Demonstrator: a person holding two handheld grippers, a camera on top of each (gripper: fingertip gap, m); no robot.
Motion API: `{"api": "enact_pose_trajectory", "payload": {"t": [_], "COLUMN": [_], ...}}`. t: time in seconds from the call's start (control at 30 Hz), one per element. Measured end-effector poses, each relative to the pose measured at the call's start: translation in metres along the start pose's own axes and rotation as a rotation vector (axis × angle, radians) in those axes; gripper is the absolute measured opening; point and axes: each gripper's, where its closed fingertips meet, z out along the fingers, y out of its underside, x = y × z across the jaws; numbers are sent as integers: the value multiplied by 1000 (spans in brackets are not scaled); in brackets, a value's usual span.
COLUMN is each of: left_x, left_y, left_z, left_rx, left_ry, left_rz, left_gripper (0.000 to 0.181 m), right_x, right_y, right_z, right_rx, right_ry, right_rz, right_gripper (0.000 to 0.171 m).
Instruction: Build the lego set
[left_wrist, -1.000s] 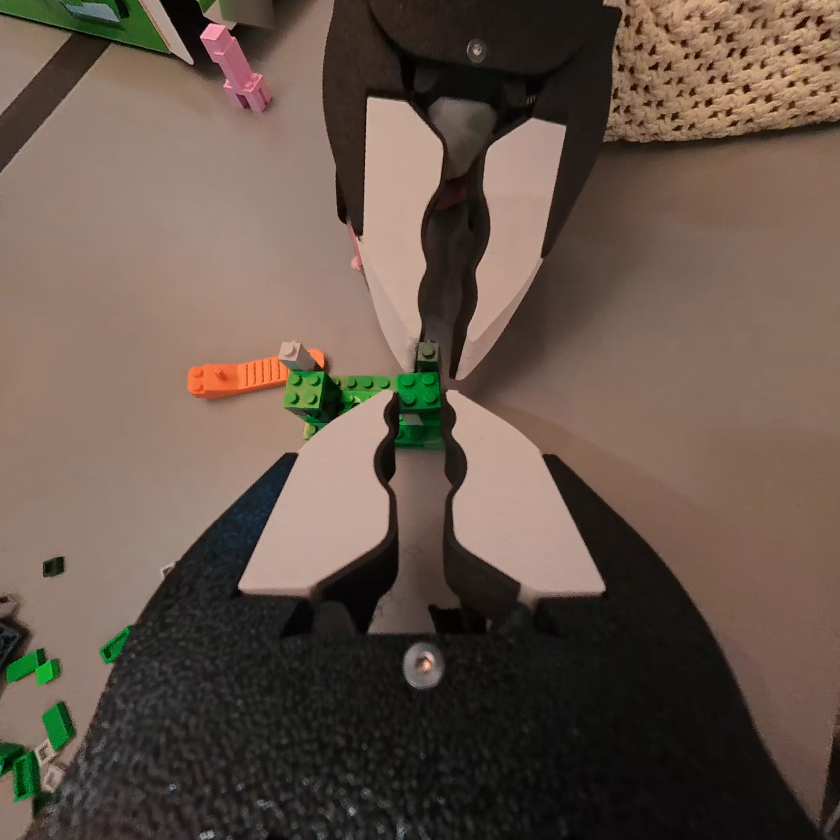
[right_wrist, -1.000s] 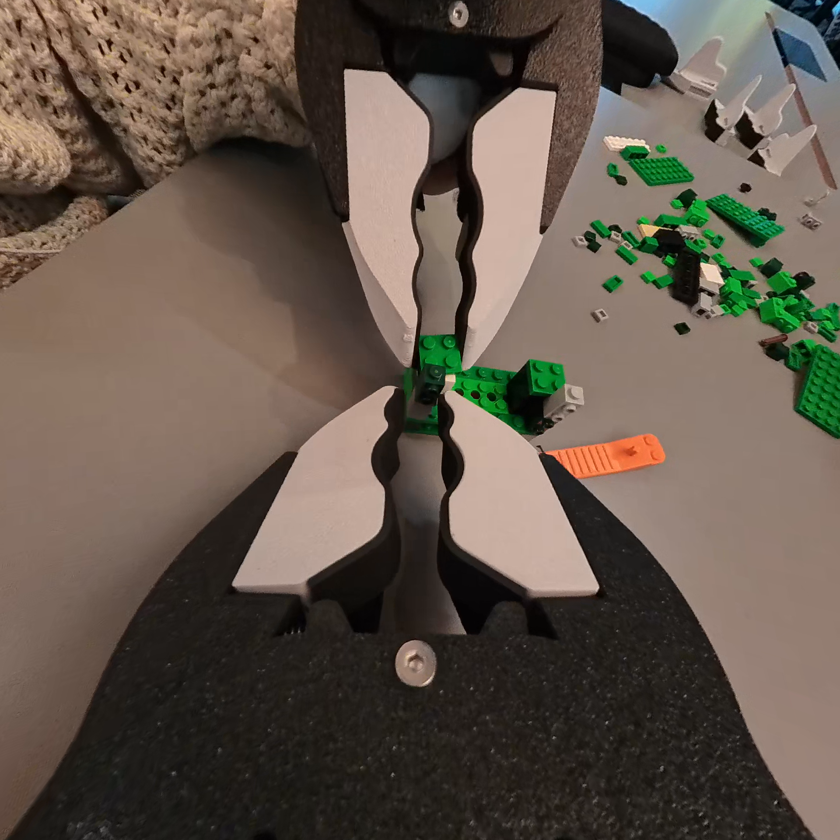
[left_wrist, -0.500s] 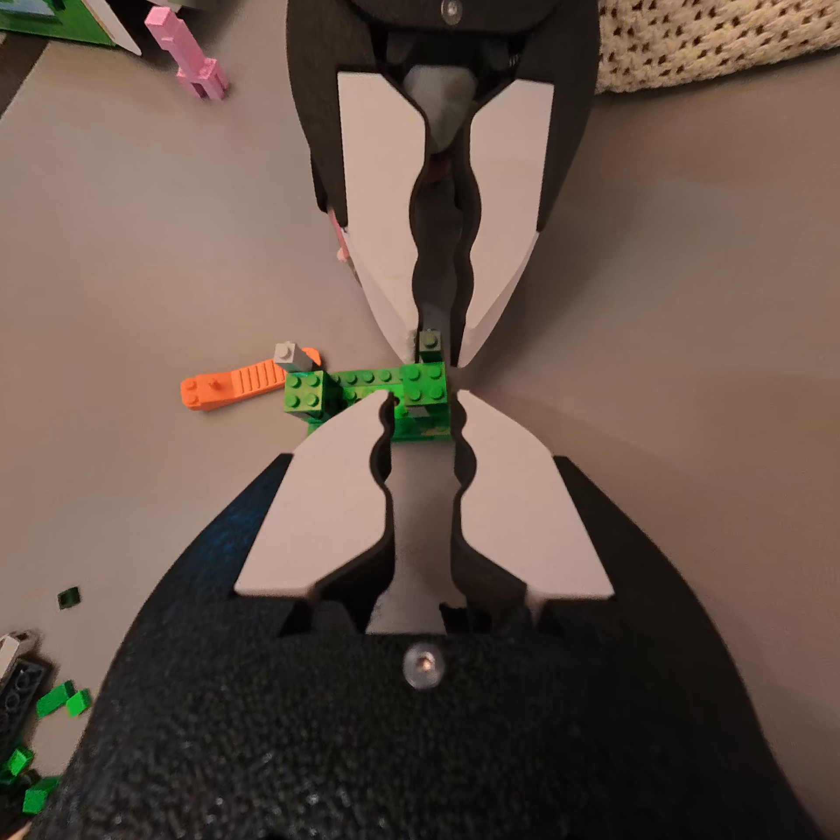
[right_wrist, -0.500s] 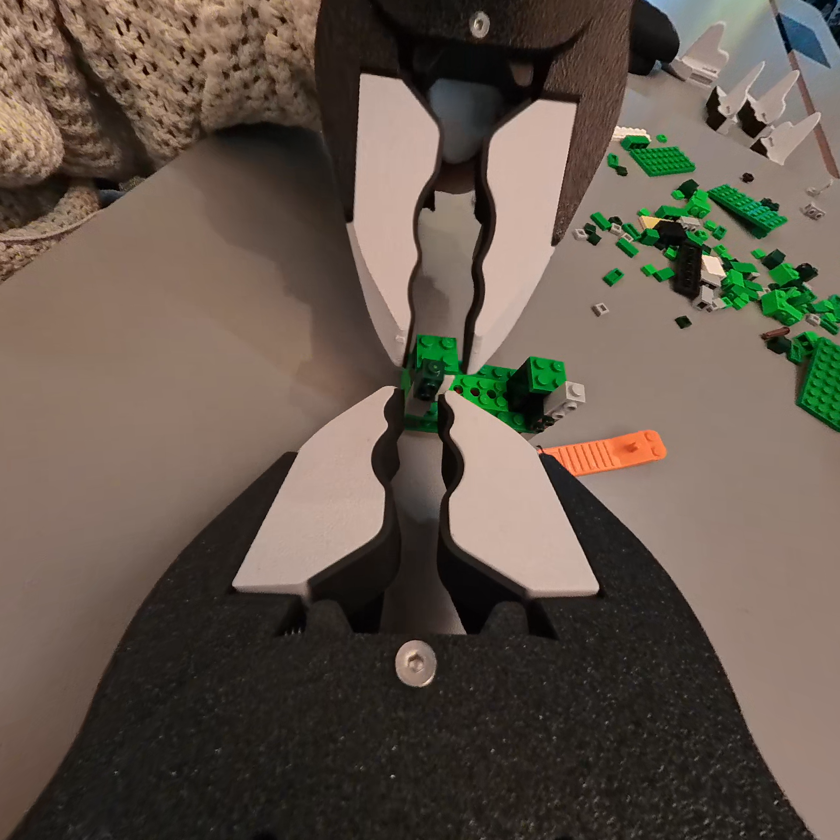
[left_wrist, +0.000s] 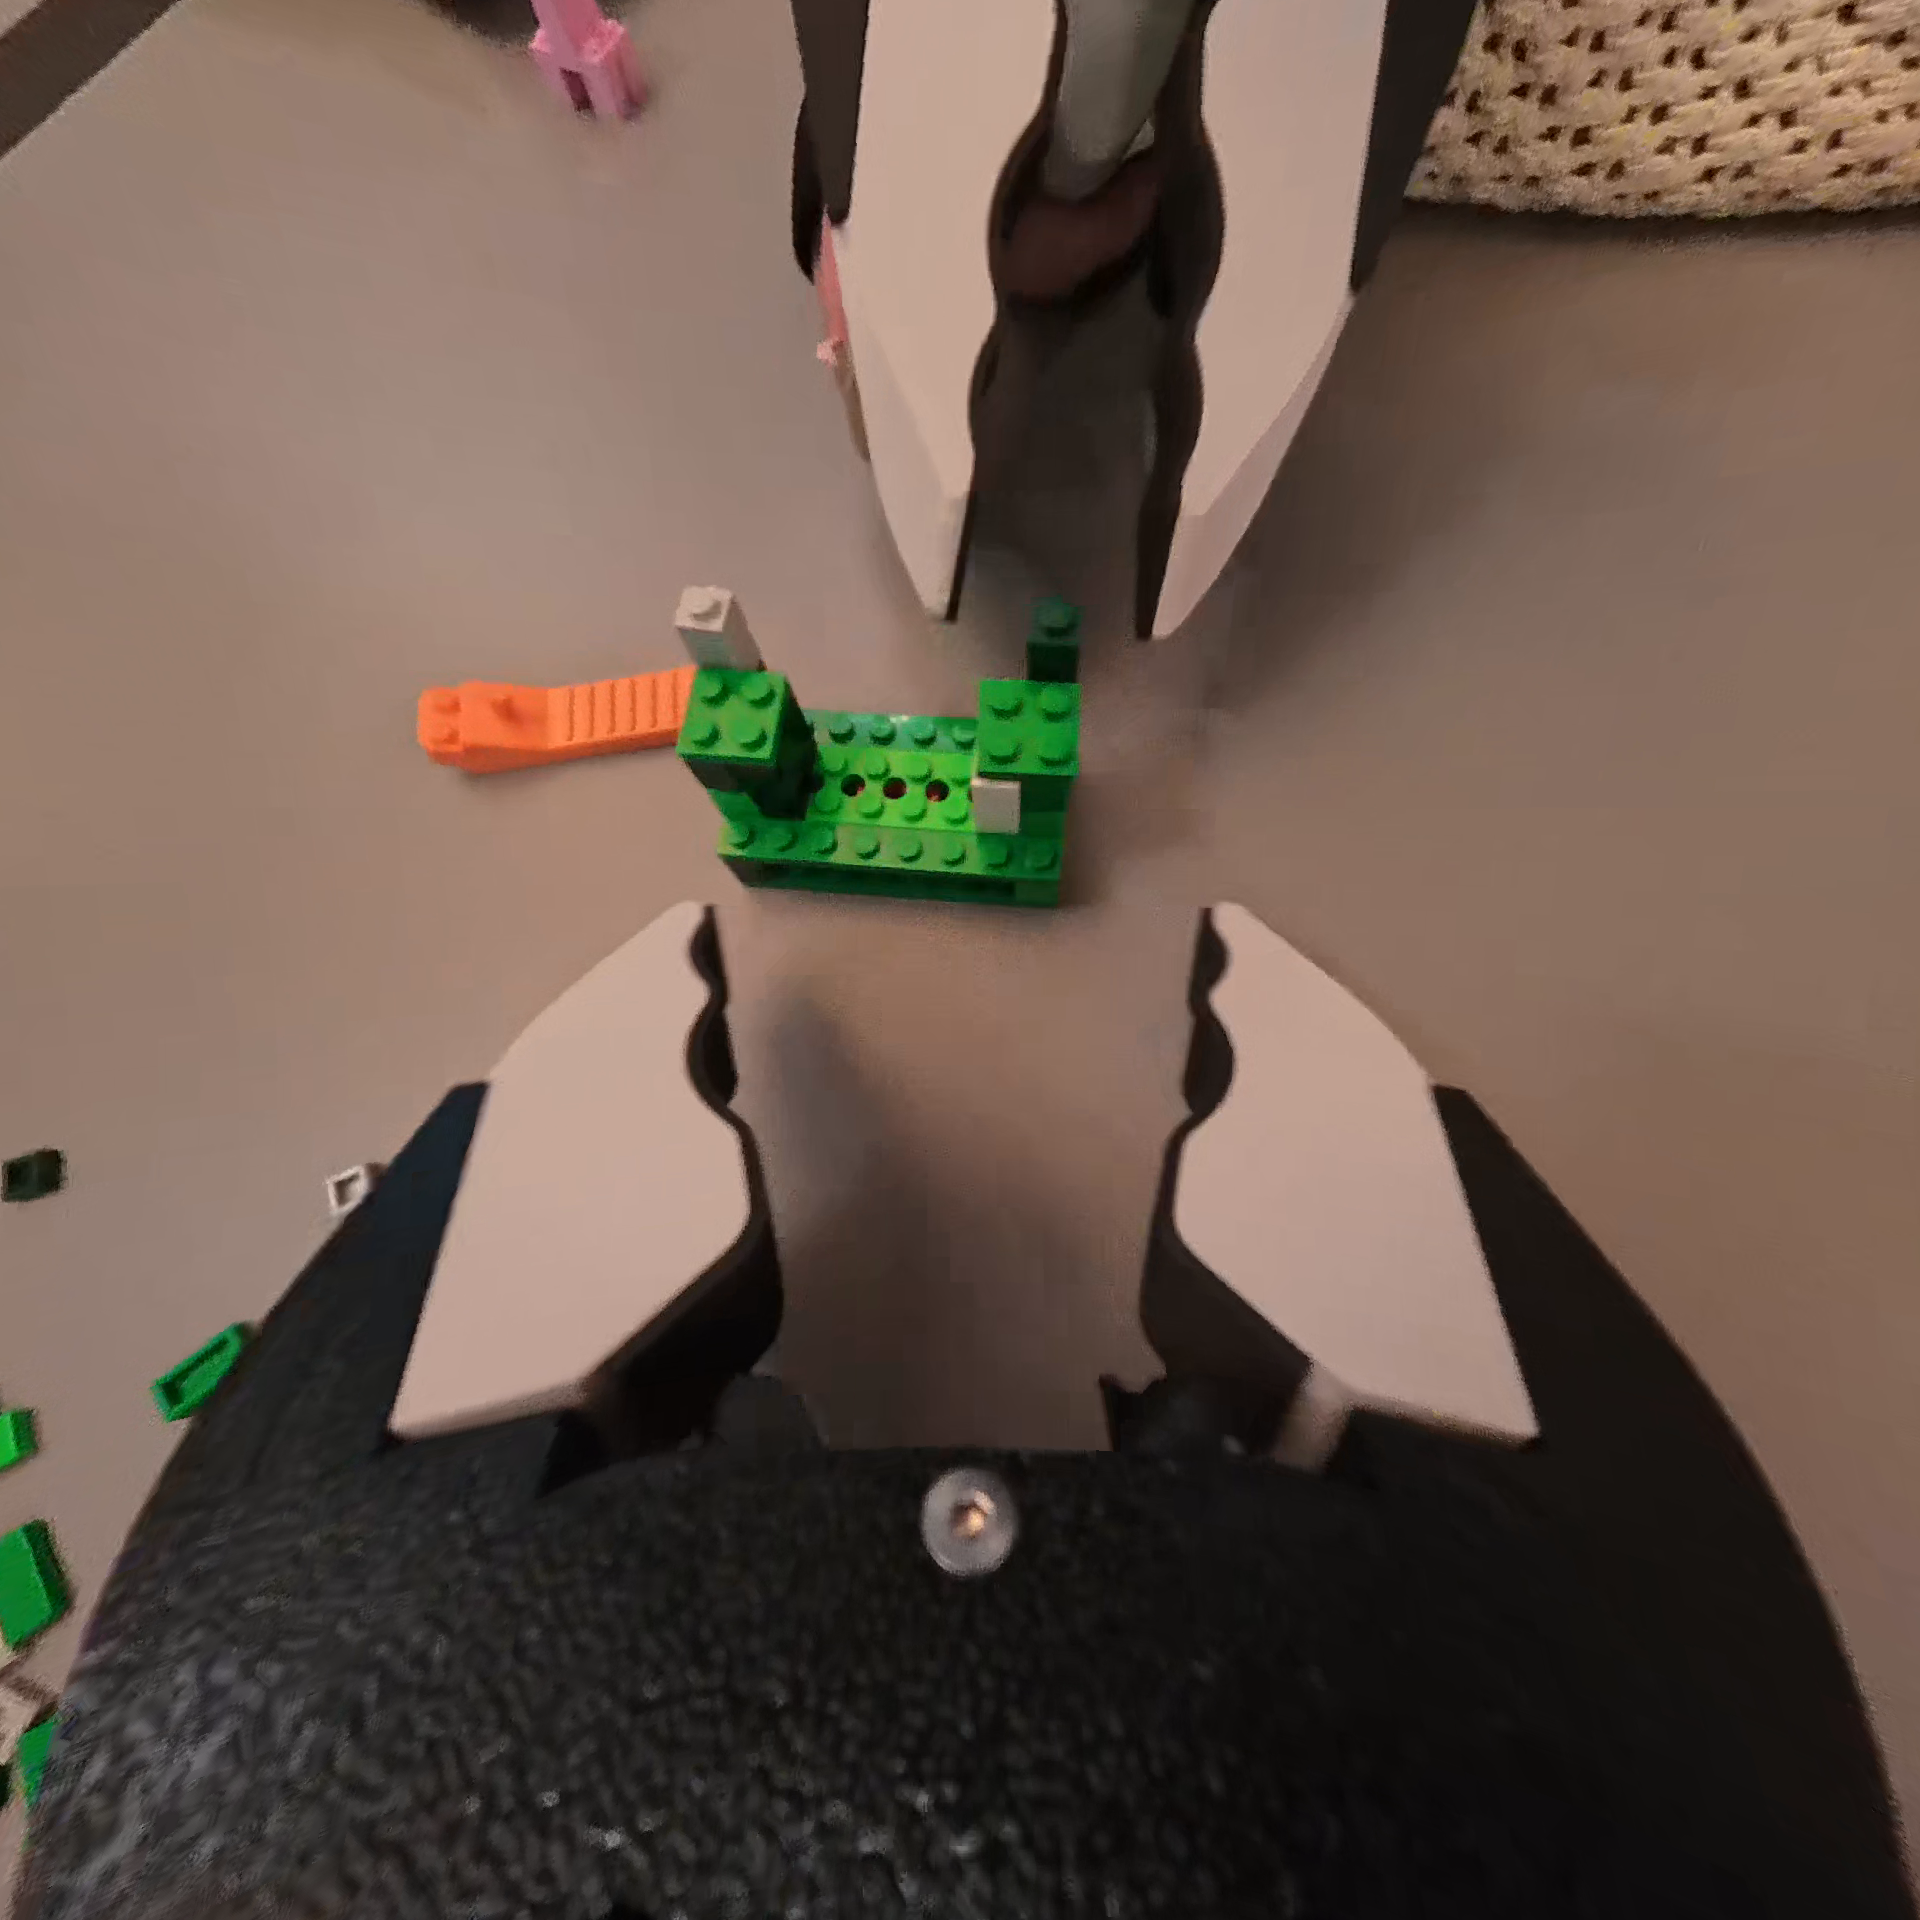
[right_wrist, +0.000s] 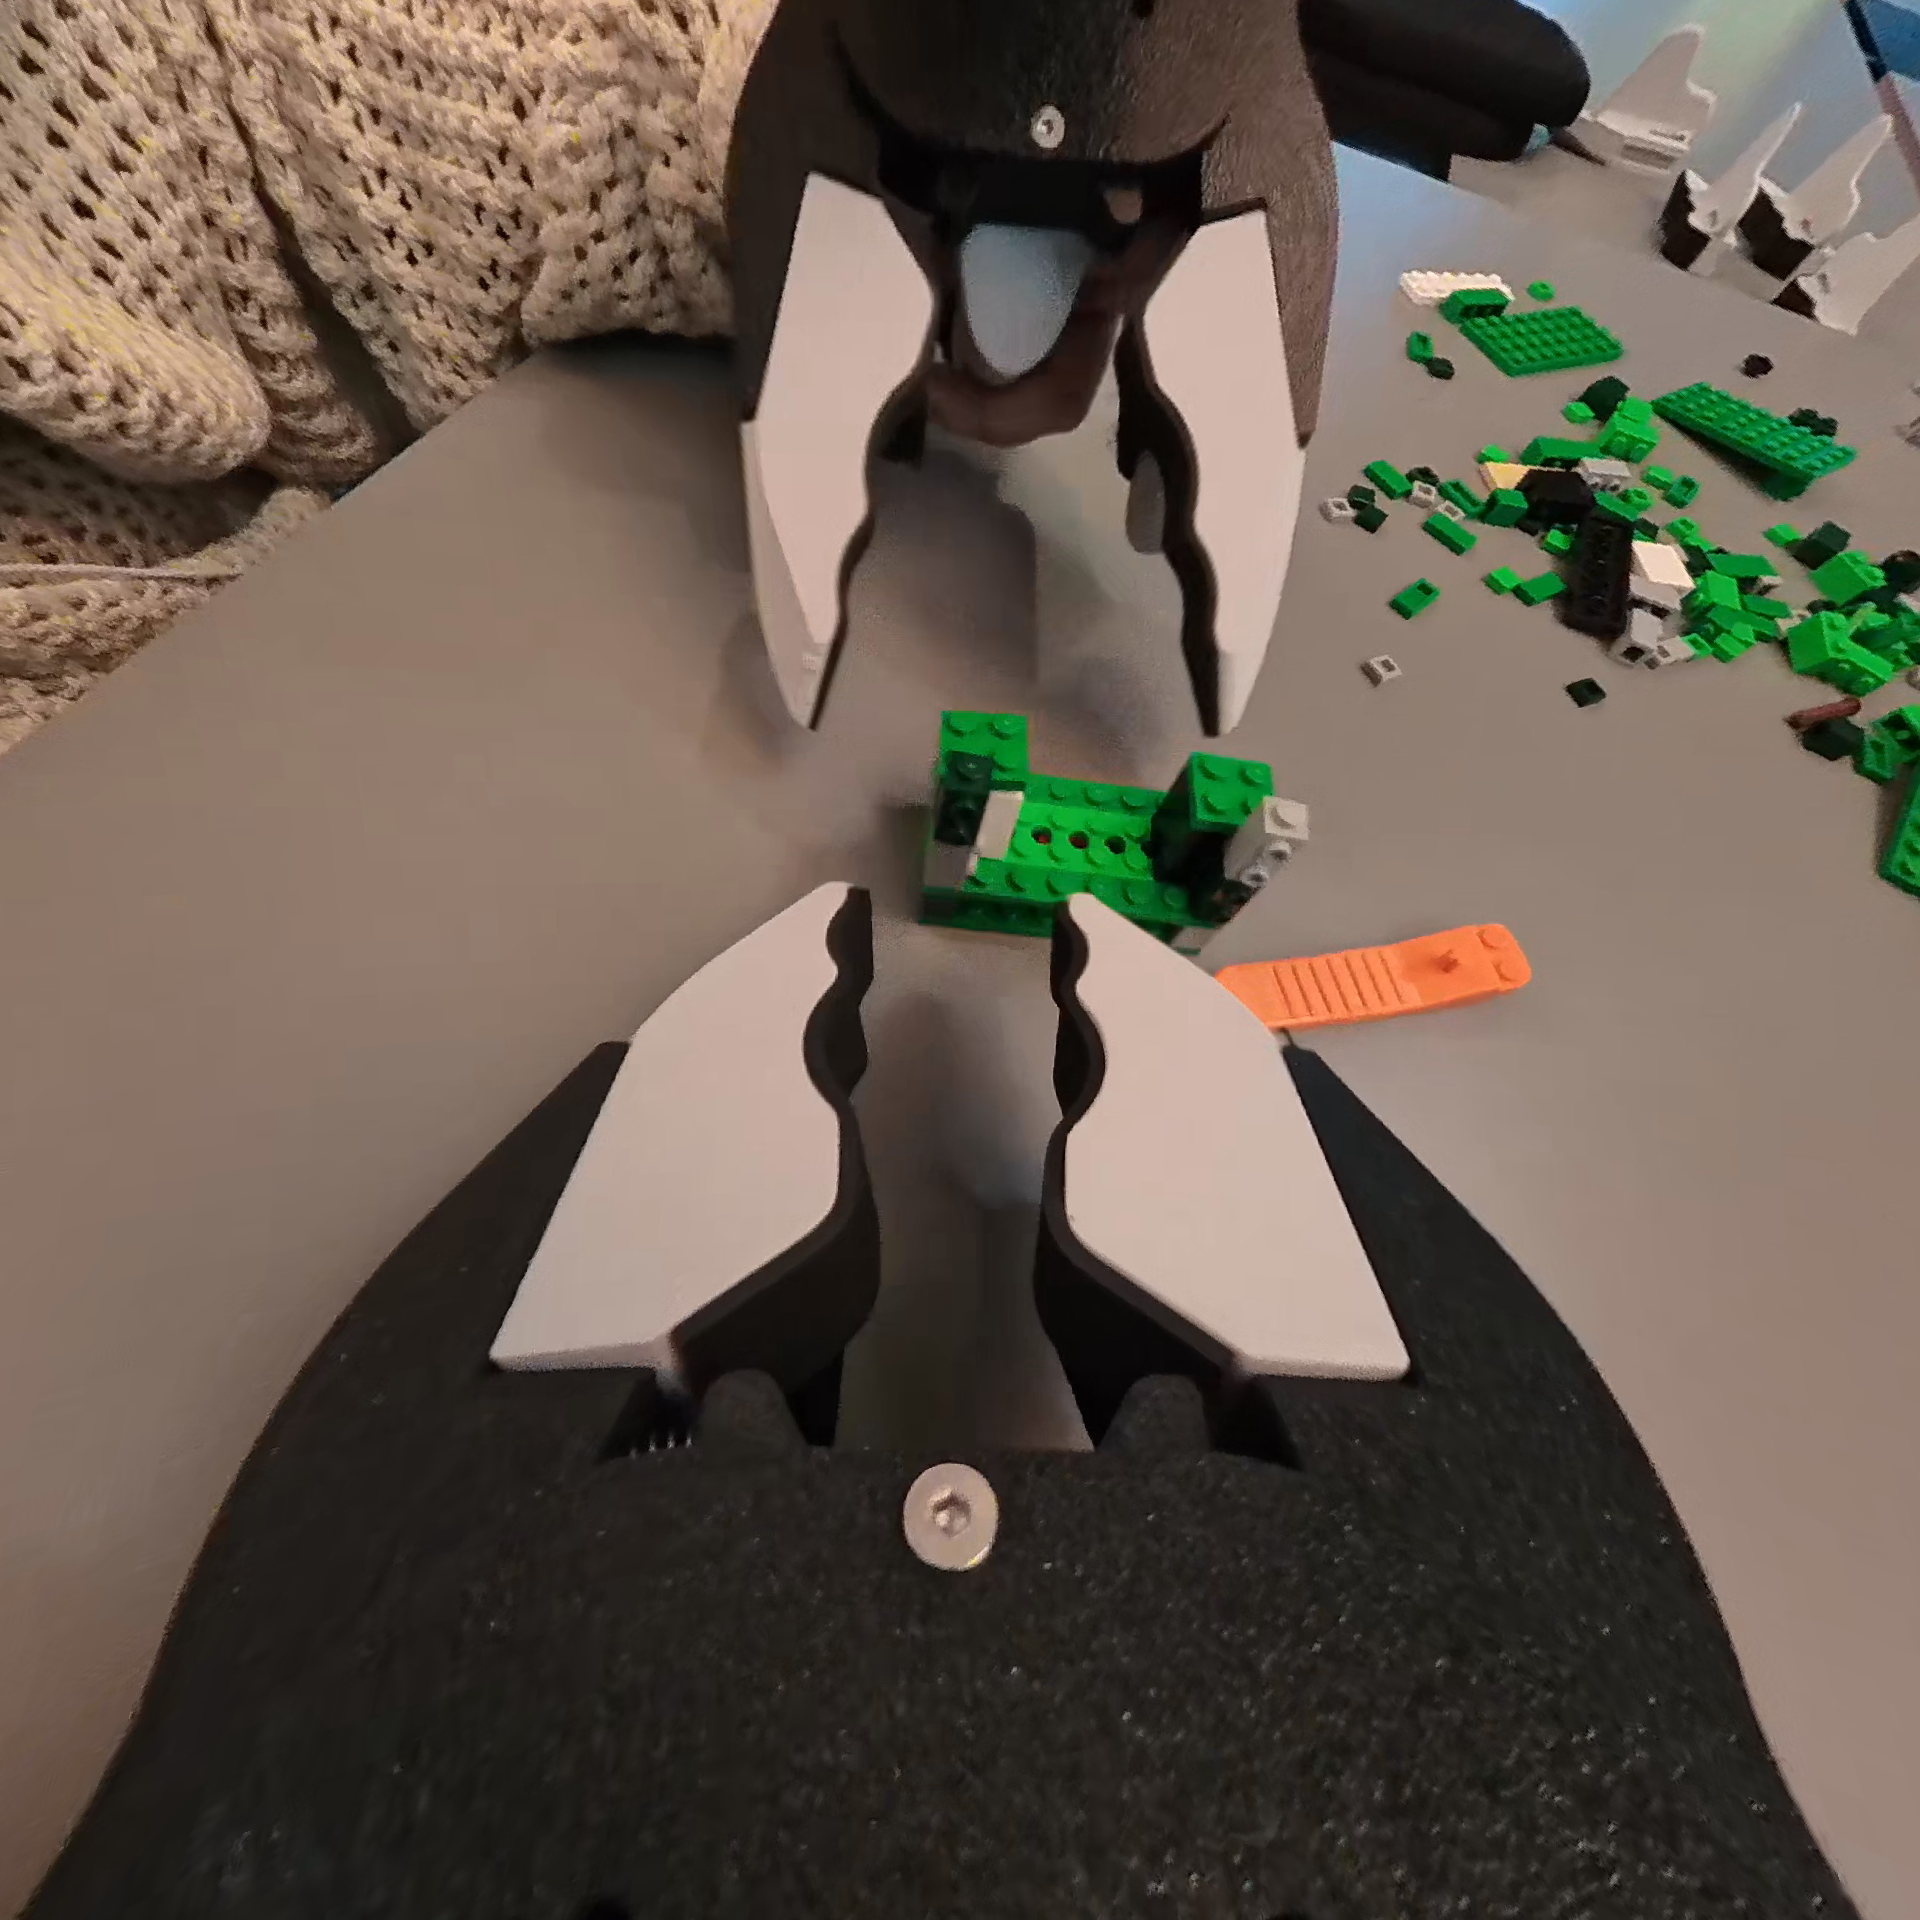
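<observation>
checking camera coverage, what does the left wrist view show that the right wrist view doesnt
Only the left wrist view shows the pink lego figure.

Only the right wrist view shows the big pile of loose green pieces and the white stands.

Both show the green lego build, the orange brick separator, the cream knitted blanket, and both claws open: left claw, right claw.

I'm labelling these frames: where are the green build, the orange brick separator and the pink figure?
green build (left_wrist: 904, 821): left wrist view, studded middle.
orange brick separator (right_wrist: 1371, 977): right wrist view, ridged middle.
pink figure (left_wrist: 587, 57): left wrist view, body.
</observation>
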Motion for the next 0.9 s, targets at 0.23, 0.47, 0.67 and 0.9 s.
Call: {"api": "enact_pose_trajectory", "payload": {"t": [0.23, 0.47, 0.67, 0.9], "left_x": [-7, -9, -10, -8], "left_y": [2, -3, -6, -5], "left_z": [22, 31, 31, 29], "left_rx": [-30, -42, -31, -27], "left_ry": [23, 96, 114, 96], "left_rz": [6, 4, 18, 8], "left_gripper": [109, 100, 86, 75], "right_x": [7, 6, 6, 11], "right_y": [0, 1, 0, -3], "right_z": [-8, -6, -6, -10], "right_rx": [34, 25, 28, 58], "right_ry": [7, 5, 4, 75], "right_rz": [44, 39, 42, 22], "right_gripper": [32, 32, 32, 35]}}
